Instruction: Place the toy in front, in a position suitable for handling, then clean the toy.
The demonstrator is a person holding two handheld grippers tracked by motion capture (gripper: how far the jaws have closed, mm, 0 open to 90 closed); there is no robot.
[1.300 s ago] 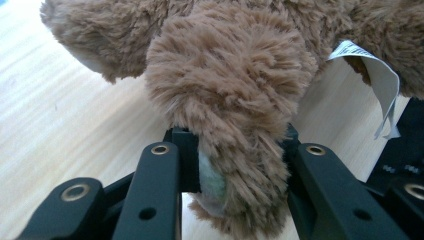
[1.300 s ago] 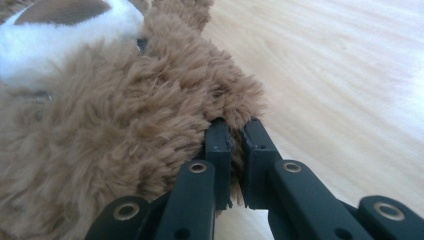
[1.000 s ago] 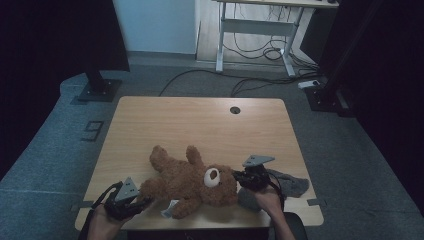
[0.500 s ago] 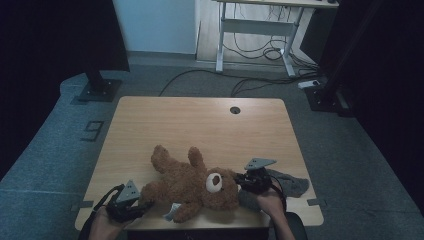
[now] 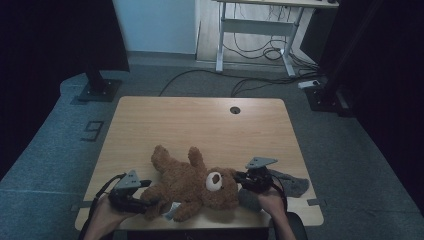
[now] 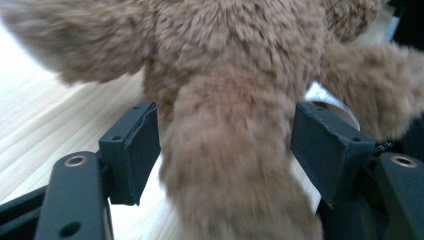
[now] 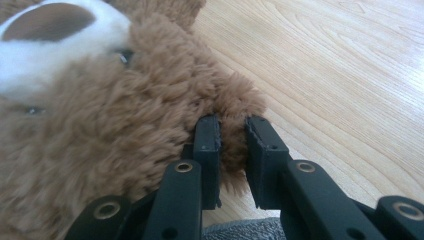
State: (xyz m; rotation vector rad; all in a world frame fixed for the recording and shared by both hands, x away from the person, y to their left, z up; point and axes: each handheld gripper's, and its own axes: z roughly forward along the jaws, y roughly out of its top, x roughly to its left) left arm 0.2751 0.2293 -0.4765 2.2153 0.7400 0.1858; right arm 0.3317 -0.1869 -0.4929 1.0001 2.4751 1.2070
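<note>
Teddy bear (image 5: pixel 192 187) lies near table (image 5: pixel 200 125) edge. Left gripper (image 6: pixel 225 150) jaws just opened, released around its leg. Right gripper (image 7: pixel 232 150) pinches its ear.

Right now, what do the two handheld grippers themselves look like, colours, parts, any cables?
Both are black. The left gripper and right gripper each carry a grey three-cornered plate on top. Up close, their flat black pads sit on arms with brass-ringed pivot holes. A dark cable loops from the left one. No sleeves are visible on the forearms.
</note>
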